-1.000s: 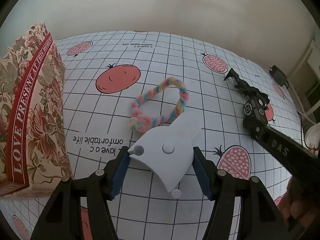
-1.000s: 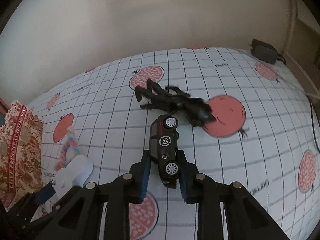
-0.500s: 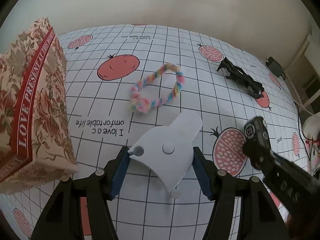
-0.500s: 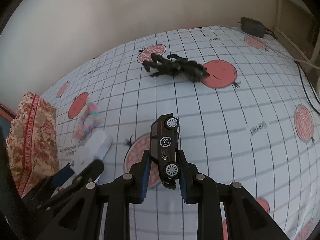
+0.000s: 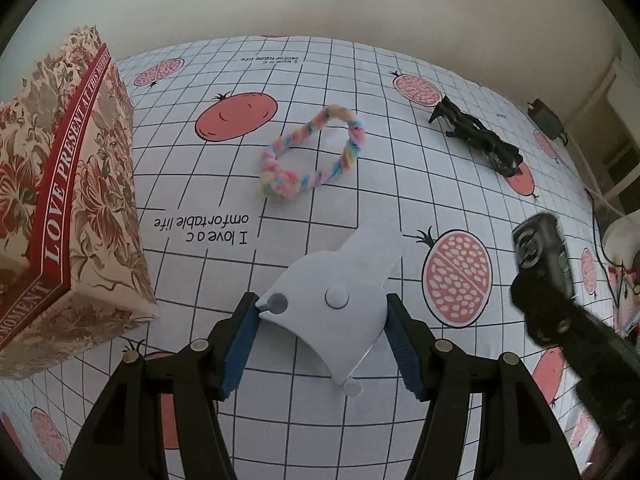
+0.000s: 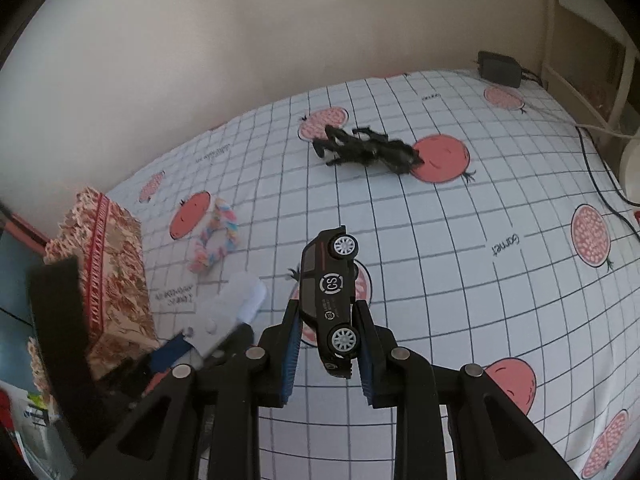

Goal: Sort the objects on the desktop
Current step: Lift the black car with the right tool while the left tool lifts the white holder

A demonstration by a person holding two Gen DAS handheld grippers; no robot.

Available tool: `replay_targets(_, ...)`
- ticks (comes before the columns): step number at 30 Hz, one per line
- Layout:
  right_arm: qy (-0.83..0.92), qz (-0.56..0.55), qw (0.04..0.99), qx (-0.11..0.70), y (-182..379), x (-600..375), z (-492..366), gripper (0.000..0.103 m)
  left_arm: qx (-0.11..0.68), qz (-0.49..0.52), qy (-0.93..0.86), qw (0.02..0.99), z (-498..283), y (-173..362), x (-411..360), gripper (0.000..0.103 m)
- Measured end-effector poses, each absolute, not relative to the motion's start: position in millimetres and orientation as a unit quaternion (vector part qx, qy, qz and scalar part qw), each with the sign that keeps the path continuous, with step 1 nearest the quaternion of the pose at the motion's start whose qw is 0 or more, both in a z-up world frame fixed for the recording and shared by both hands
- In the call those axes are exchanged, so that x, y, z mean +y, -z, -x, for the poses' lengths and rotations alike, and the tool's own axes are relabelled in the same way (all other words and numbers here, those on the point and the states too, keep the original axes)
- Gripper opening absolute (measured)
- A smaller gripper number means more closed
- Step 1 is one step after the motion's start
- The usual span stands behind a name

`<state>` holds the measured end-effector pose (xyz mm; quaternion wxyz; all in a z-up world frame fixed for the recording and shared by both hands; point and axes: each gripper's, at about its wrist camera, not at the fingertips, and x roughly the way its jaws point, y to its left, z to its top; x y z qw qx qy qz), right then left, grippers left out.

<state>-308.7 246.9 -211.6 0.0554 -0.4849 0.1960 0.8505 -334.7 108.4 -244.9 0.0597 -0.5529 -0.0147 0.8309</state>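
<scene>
Sorting looks early: left gripper point(image 5: 322, 340) clamps white plastic piece point(image 5: 340, 300), right gripper point(image 6: 328, 350) clamps black toy car point(image 6: 330, 300), w/ braided ring point(image 5: 310, 160) & black figure point(image 5: 478, 140) left on tablecloth point(image 5: 280, 60).

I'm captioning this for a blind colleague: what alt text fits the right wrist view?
The right gripper grips a black toy car above a checked tablecloth with red fruit prints. Beyond lie a black figure, a pastel braided loop and, left, a floral box.

From each wrist we look steeply down along the fingers, close above the cloth point(image 5: 320, 80), both views sharing the rope ring point(image 5: 312, 152) and box point(image 6: 112, 264).
</scene>
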Motion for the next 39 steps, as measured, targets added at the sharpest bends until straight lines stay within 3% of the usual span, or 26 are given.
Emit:
replay_targets(4,-0.856,0.476,0.049,0.193,201,245,309,0.027,0.033,0.555,-0.830,0.050,333,246,121,0.064)
replay_targets(18,-0.850,0.477,0.059,0.217,193,262,307,0.027,-0.016,0.545,-0.835,0.071,325,241,107,0.064)
replay_targets(27,-0.881,0.409,0.048,0.233,164,257,300,0.028,-0.045,0.474,-0.874,0.094,324,196,97,0.063)
replay_targets(28,-0.884,0.401,0.051,0.235,160,256,300,0.028,-0.046,0.461,-0.881,0.096,321,190,96,0.060)
replay_targets(29,-0.885,0.397,0.051,0.237,159,256,300,0.028,-0.048,0.446,-0.888,0.099,320,183,93,0.050)
replay_targets(33,-0.890,0.385,0.048,0.238,152,250,302,0.028,-0.055,0.412,-0.903,0.108,317,165,84,0.049)
replay_targets(39,-0.887,0.392,0.050,0.238,155,247,302,0.028,-0.052,0.440,-0.892,0.095,326,181,80,0.049)
